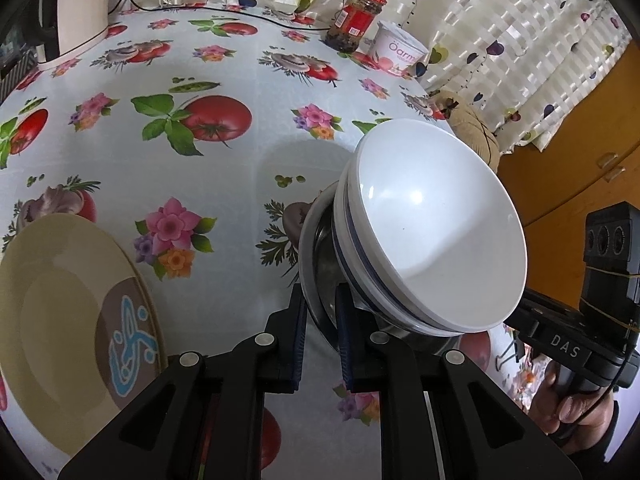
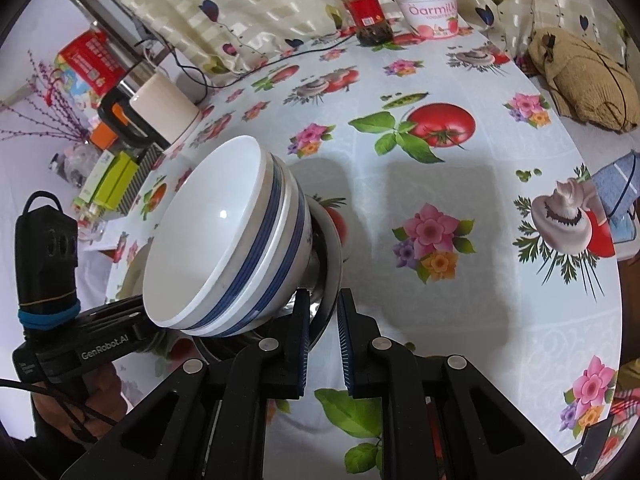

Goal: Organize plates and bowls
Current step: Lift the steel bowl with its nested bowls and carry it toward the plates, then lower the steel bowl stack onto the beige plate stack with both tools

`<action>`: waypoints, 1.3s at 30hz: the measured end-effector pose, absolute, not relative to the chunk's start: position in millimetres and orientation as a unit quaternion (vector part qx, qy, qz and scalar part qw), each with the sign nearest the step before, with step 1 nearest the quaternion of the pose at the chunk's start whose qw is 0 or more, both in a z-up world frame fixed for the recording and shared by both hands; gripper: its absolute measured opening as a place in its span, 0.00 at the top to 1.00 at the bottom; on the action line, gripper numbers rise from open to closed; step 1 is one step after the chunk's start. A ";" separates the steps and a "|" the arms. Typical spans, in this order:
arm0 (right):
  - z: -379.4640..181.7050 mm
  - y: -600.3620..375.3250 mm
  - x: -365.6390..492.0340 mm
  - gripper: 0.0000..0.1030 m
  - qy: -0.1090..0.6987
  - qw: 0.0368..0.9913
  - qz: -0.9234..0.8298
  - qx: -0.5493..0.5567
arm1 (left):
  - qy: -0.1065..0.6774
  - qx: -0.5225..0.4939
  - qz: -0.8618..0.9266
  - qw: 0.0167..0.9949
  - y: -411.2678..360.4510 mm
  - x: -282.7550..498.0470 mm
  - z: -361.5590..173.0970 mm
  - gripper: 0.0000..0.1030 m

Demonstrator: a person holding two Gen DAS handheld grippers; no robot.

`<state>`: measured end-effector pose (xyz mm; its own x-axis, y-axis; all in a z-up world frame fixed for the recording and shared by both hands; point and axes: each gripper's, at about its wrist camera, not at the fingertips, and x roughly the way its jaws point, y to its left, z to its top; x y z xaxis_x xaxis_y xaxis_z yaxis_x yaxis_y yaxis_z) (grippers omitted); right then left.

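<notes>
Bowl stack: you have two white bowls with blue bands nested one in the other, sitting in a steel bowl; the whole stack is tilted and raised above the bench, between your two grippers.
Steel bowl rim: this is the part both grippers hold; in the right wrist view the steel bowl shows behind the banded bowls.
Left gripper: your fingers are nearly closed, pinching the steel rim, one inside and one outside.
Right gripper: your fingers stand close together on the rim from the opposite side; the rim runs down between them, and the pads look closed on it.
Plate: a cream plate with a brown and blue motif lies on the bench, left of the left gripper, apart from the stack.
Bench: covered by a cloth printed with tomatoes, flowers and mushrooms.
Far edge: a red-lidded jar and a yogurt tub stand just beside each other against the heart-print curtain.
Left side: a cream kettle stands near the boxes.
</notes>
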<state>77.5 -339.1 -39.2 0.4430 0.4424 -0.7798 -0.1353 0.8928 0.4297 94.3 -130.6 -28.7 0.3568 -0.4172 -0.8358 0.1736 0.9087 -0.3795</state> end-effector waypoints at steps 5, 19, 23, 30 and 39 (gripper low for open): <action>-33.3 -334.6 76.9 0.87 0.495 0.837 0.179 0.152 | 0.533 -0.116 -0.176 0.819 -125.2 91.4 -21.5 0.86; -12.8 -305.0 79.7 0.87 0.483 0.841 0.206 0.130 | 0.517 -0.126 -0.148 0.834 -93.6 81.0 -1.6 0.86; -8.4 -294.9 80.2 0.87 0.481 0.841 0.215 0.123 | 0.513 -0.130 -0.140 0.837 -84.3 77.3 2.4 0.86; -1.8 -275.3 80.8 0.87 0.479 0.840 0.230 0.109 | 0.506 -0.139 -0.124 0.842 -65.3 70.0 7.6 0.86; 2.5 -246.9 83.1 0.87 0.479 0.835 0.254 0.092 | 0.501 -0.148 -0.097 0.847 -37.9 61.0 11.2 0.86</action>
